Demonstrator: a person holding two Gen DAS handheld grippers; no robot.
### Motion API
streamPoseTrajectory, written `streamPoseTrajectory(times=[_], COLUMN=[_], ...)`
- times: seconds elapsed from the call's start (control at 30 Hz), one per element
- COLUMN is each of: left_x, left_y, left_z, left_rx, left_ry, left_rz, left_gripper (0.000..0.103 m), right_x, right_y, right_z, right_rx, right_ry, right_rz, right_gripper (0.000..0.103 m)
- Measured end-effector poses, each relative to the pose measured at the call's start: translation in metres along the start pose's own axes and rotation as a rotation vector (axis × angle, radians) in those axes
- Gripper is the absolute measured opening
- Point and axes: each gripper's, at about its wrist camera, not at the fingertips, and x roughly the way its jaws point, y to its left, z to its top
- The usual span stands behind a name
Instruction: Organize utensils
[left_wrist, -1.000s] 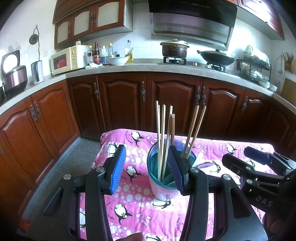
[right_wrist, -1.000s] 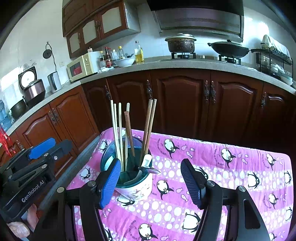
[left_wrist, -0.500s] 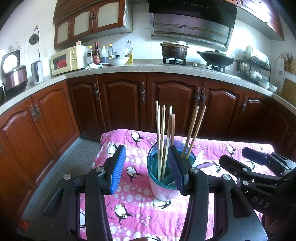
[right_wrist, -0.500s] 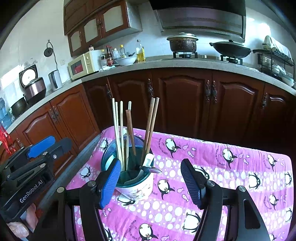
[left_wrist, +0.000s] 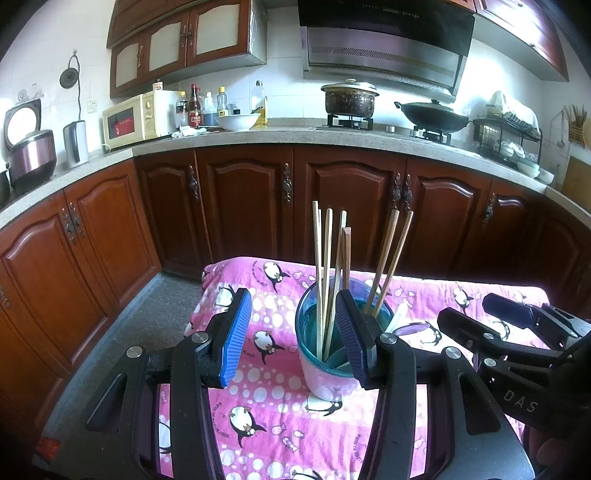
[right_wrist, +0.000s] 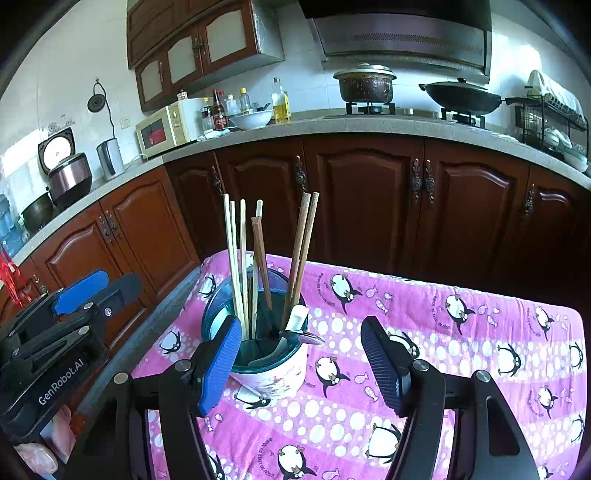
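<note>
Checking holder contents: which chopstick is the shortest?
The dark reddish one in the middle; its top ends below the pale ones and the brown pair.

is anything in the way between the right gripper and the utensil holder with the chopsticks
Nothing visible. The right gripper is open and the utensil holder sits just ahead of it toward its left finger, on the penguin cloth. The chopsticks stand inside the holder. The left gripper is off to the side.

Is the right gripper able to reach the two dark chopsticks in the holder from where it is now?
Probably yes. The right gripper is open and empty, the dark chopsticks stand free above the utensil holder, and nothing blocks the way.
</note>
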Motion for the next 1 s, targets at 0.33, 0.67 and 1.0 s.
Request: streamPoseTrajectory(times=[0.33,0.67,1.0], left_x=[0.0008,0.0027,0.0036], left_y=[0.0009,0.0022,0.0027], left_z=[-0.0006,-0.0025,-0.0034], left_rx=[-0.003,-0.005,-0.006], left_ry=[0.002,0.004,0.006], left_rz=[-0.001,-0.003,-0.005], left_gripper=[0.047,0.047,0.047], right_x=[0.0029,0.0053,0.0056], right_y=[0.0006,0.0026,0.0028], right_z=[-0.0005,-0.0008,-0.0010], right_rx=[-0.006,-0.012,-0.017], right_ry=[0.006,0.011,0.015], right_rz=[-0.001,0.003,0.003], right_gripper=[0.065,0.065,0.065])
